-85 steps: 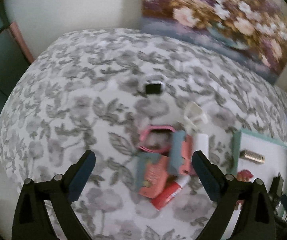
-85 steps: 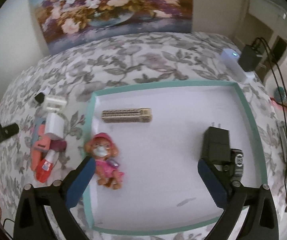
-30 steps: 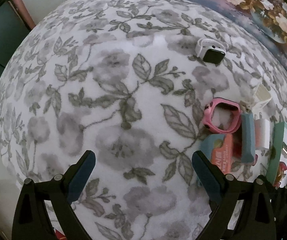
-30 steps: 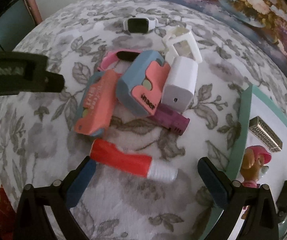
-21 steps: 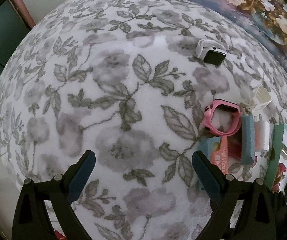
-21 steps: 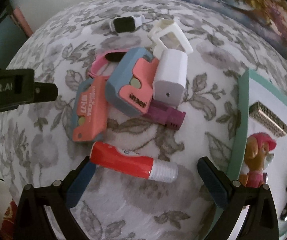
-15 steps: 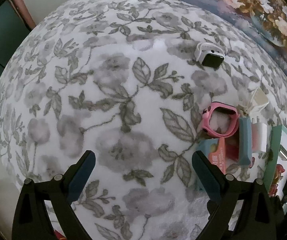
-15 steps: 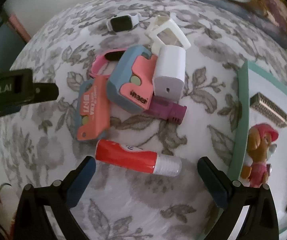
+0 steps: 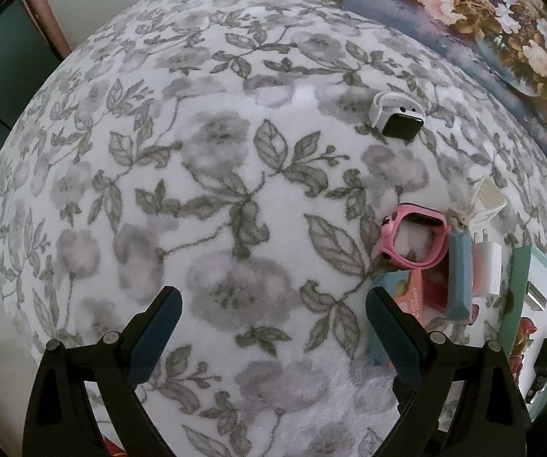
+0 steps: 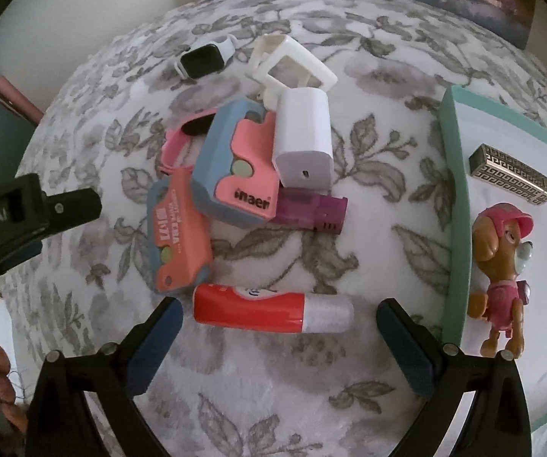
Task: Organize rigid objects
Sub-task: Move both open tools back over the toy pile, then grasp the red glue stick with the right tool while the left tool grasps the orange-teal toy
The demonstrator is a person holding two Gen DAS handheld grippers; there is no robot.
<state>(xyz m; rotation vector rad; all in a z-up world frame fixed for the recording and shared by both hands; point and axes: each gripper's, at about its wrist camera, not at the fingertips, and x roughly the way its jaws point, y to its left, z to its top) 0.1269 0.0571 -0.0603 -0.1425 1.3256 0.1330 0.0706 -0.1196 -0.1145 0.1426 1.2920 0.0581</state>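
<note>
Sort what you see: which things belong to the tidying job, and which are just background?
Job: red tube, white charger, two pink-and-blue cases, purple piece, pink watch, white watch, teal tray.
Background: flower painting, floral cloth.

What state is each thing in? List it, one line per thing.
Right gripper: open, empty, straddling the red glue stick.
Left gripper: open, empty, over bare cloth.
Red glue stick with white cap: capped, lying flat.
White wall charger: lying atop the pile.
White-strapped smartwatch: screen dark.
Pink-hatted toy pup: lying in the tray.
Teal-rimmed white tray: partly filled.
</note>
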